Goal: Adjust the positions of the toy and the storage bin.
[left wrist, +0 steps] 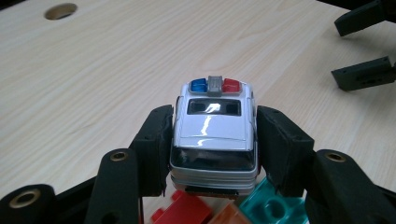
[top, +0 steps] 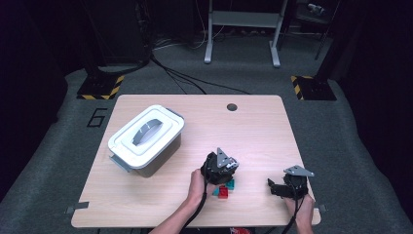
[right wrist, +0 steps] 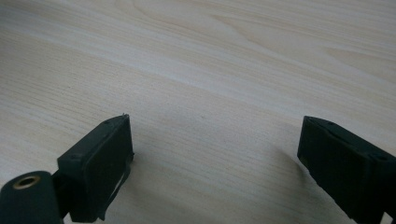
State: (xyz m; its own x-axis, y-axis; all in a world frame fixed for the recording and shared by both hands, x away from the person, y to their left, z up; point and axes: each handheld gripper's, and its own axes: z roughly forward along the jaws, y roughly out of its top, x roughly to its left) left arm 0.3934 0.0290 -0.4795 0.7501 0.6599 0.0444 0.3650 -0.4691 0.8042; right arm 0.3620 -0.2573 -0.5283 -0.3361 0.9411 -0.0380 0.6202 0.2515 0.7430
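The small white toy police car (left wrist: 214, 135) with its blue and red roof light bar sits between the fingers (left wrist: 154, 149) of your left gripper (top: 221, 166), clamped on its two flanks; in the left gripper view its long axis runs straight up the frame, away from the camera, so the fingers pinch it across its width with the light bar at the far end. In the high view that gripper sits low and centre in the frame, over the pale wood desk (top: 253, 131). Whether the car's wheels are touching the desk I cannot tell. Just below the car in the left gripper view lie three plastic building bricks, a red one (left wrist: 180, 212), an orange one (left wrist: 229, 217) and a teal one (left wrist: 271, 205), right at the car's near end; they look close enough to be nudged if you draw the car back low. The white lidded plastic storage box (top: 146, 139) with the grey handle stands at the left centre of the high view, well apart from the car, lid shut, so judging by this you would need that lid off before the car could go in. Your right gripper (top: 287, 187) rests at the lower right, fingers (right wrist: 100, 168) wide apart over bare desk with nothing between them; it is the free hand, though the left is nearer the box.
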